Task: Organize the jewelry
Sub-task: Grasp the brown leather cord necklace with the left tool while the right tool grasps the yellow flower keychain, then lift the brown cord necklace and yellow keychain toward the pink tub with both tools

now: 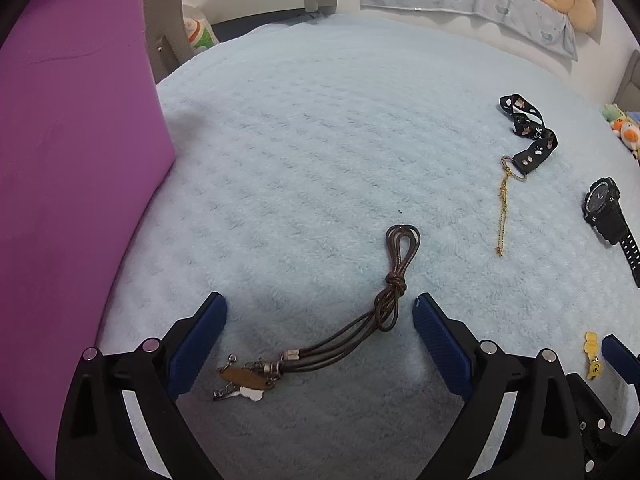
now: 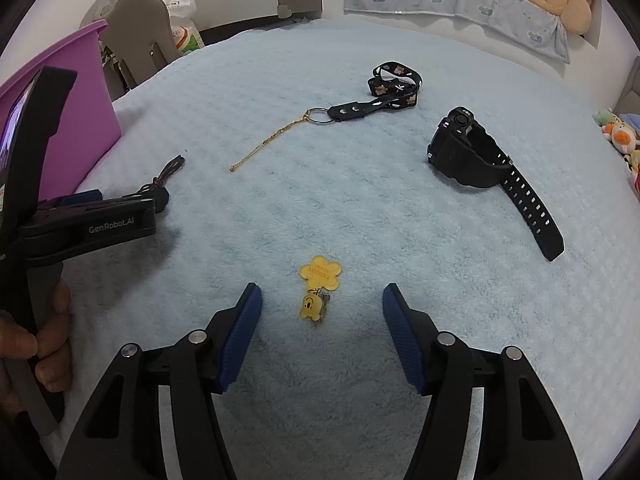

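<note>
Jewelry: brown cord necklace [image 1: 384,312] beside purple bin [image 1: 72,184], watch [image 2: 480,160] apart.

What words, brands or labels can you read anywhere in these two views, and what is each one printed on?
"GenRobot.AI": white lettering on the side of the left tool, seen from the right wrist view.
"K": a single white letter on the black patterned strap; in the left wrist view more letters show there, too distorted to read.
Yellow flower charm: a line of small print, too small to read.
Black watch: no readable text.
</note>
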